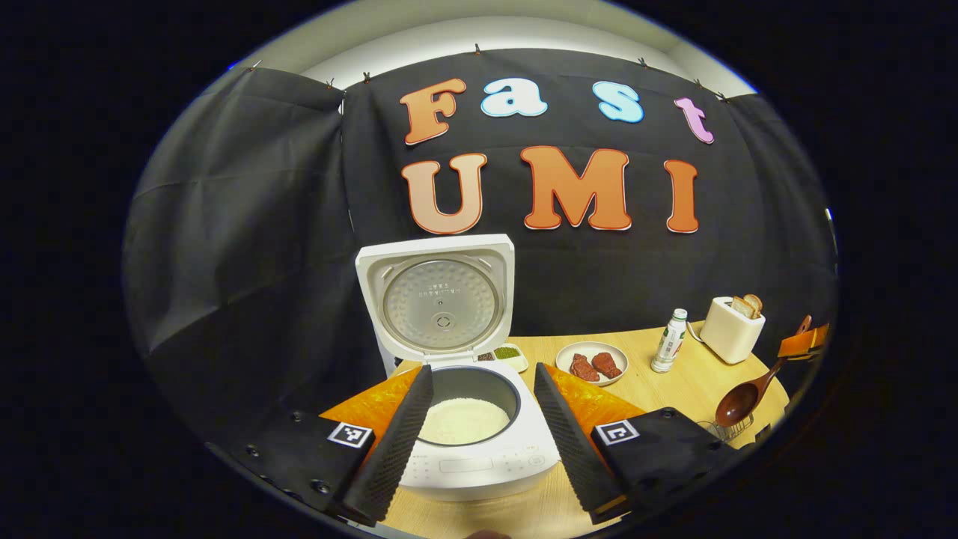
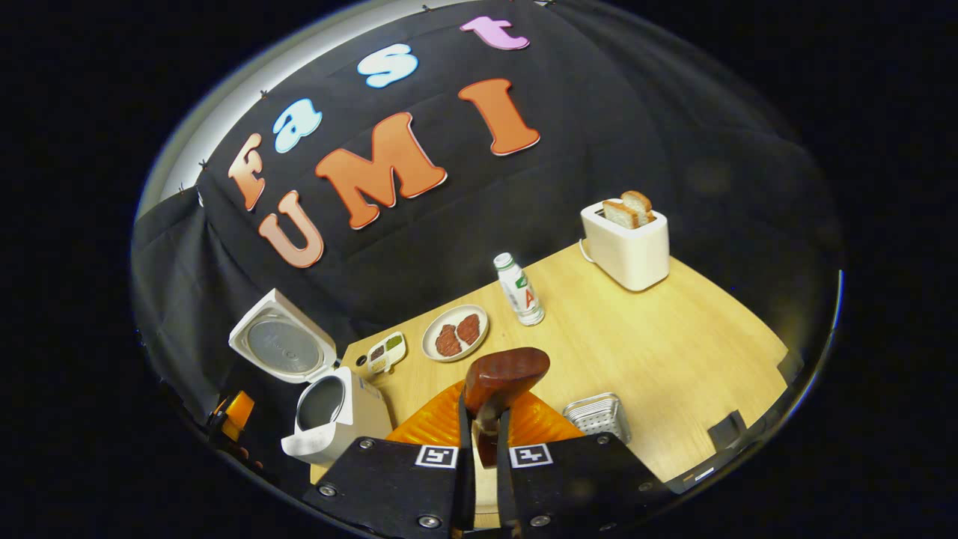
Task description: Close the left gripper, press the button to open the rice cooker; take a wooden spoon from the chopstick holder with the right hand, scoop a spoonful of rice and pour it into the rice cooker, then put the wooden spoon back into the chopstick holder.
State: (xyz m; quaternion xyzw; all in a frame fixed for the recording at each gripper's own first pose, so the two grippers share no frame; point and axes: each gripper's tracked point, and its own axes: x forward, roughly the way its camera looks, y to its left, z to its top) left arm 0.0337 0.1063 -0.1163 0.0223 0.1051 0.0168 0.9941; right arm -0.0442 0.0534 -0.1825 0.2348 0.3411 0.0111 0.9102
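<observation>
The white rice cooker (image 1: 479, 457) stands open with its lid (image 1: 441, 299) upright and white rice (image 1: 462, 419) in the pot. My left gripper (image 1: 483, 371) is open, one finger on each side of the cooker, holding nothing. My right gripper (image 2: 484, 421) is shut on the handle of the wooden spoon (image 2: 505, 374), whose bowl looks empty. In the left gripper view the right gripper (image 1: 804, 340) holds the wooden spoon (image 1: 737, 404) bowl-down just above the wire chopstick holder (image 1: 727, 430). The chopstick holder (image 2: 596, 415) sits right of the spoon, and the rice cooker (image 2: 333, 408) stands at the left.
On the wooden table (image 2: 673, 352) are a plate of red meat pieces (image 2: 455, 333), a small bottle (image 2: 520, 288), a white toaster with bread (image 2: 627, 239) and a small divided dish (image 2: 385, 350). The left gripper (image 2: 236, 412) shows beside the cooker. The table edge curves near the holder.
</observation>
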